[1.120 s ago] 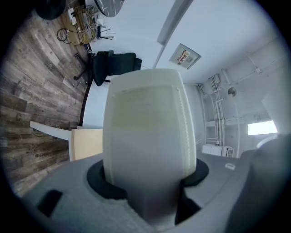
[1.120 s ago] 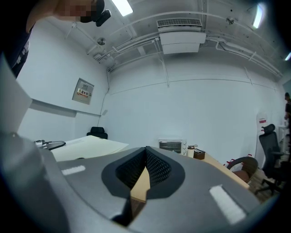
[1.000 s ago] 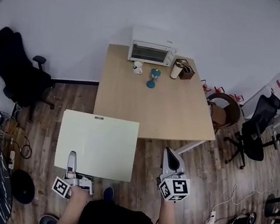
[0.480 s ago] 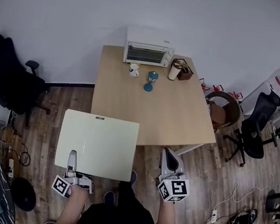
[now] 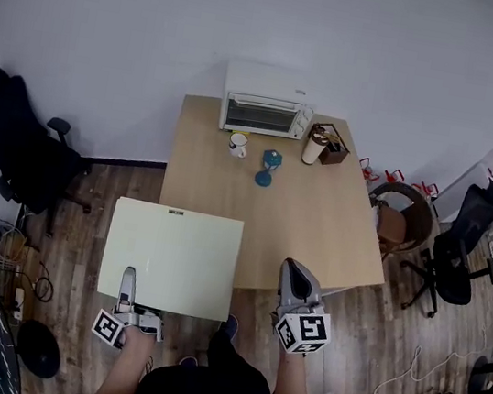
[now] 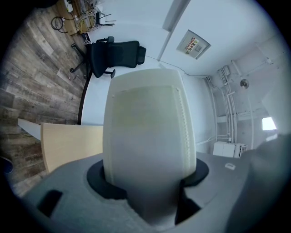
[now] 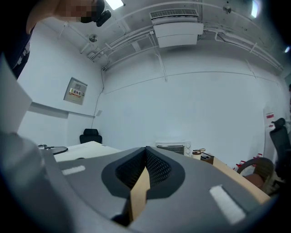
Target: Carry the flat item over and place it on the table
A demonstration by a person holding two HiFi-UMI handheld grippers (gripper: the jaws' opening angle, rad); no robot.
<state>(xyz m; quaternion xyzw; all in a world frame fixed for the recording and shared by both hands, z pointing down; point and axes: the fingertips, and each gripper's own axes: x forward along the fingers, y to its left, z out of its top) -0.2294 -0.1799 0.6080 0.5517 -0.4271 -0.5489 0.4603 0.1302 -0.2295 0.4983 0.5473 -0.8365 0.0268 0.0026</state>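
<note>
While my left tool [image 5: 128, 279] clamps the near edge of the pale flat board [image 5: 172, 258], held level over the wood floor [image 5: 64, 237] at the desk's [image 5: 317, 221] near left corner, my right tool [image 5: 292, 269] hangs clenched, empty. I judge the board stiff, light and slick; gripped at one edge, it may tip.

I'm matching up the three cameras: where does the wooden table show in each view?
Head view: the wooden table fills the centre, beyond the flat board.
Left gripper view: lower left, a tan slab.
Right gripper view: lower right, a tan strip.
Shared landmark: the black office chair by the wall.
</note>
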